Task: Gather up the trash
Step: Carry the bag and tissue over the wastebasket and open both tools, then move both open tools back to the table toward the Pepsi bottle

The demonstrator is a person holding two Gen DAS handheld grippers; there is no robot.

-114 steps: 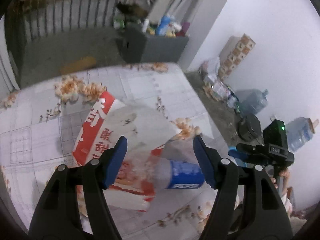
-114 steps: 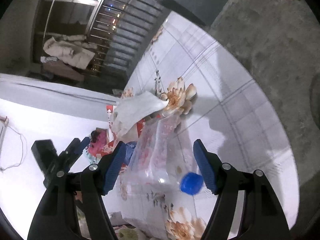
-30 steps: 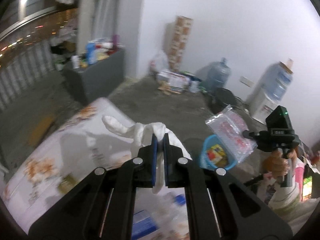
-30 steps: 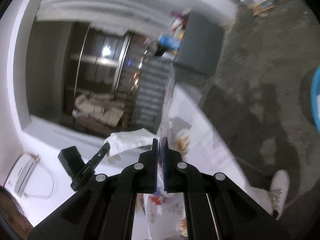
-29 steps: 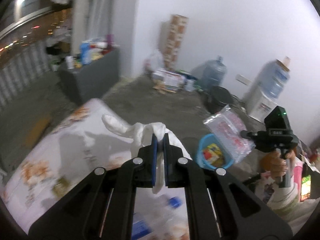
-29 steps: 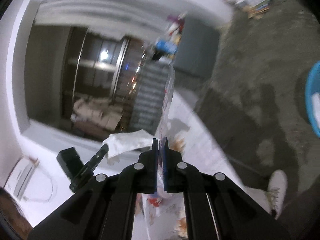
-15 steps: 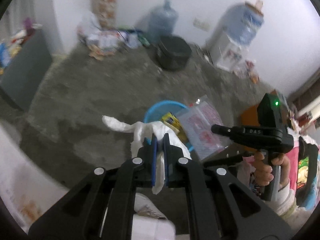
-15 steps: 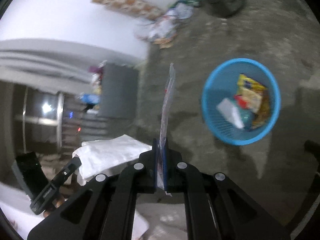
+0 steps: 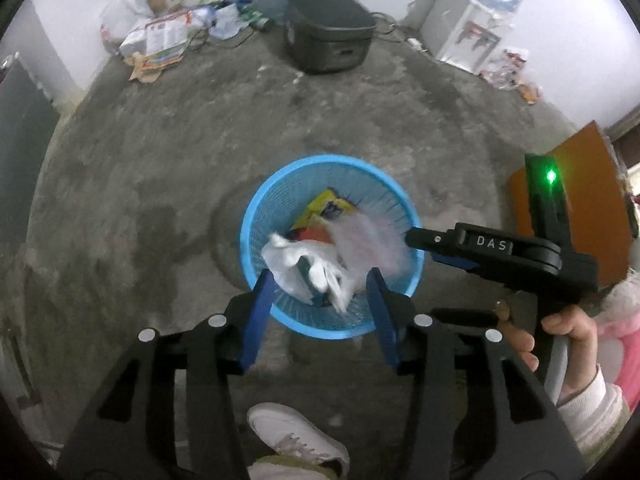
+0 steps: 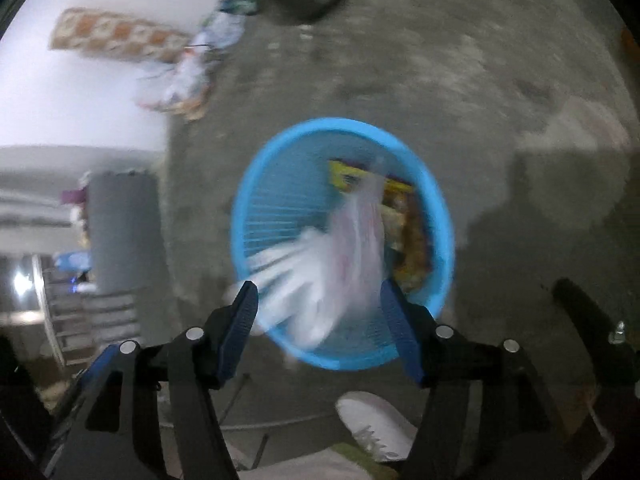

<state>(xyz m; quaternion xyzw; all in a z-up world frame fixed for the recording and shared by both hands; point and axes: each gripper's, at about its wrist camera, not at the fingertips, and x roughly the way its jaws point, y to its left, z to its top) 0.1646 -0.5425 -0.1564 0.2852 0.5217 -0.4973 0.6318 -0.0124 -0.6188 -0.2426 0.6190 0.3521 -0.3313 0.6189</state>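
Opening both jaws over the blue basket (image 9: 256,216), your left gripper (image 9: 320,300) and right gripper (image 10: 320,312) release the white tissue (image 9: 288,264) and clear plastic bag (image 10: 360,232), which drop free beyond the parted pads.

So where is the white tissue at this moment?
In the left wrist view the white tissue sits in the blue basket on the floor, beside the clear bag.

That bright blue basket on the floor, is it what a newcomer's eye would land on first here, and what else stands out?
Yes: the blue basket sits mid-floor on grey concrete, directly below both grippers. A crumpled white tissue and a clear plastic bag are dropping into it, onto a yellow wrapper, as the jaws of the left gripper and right gripper are opening. A white shoe shows at the bottom edge.
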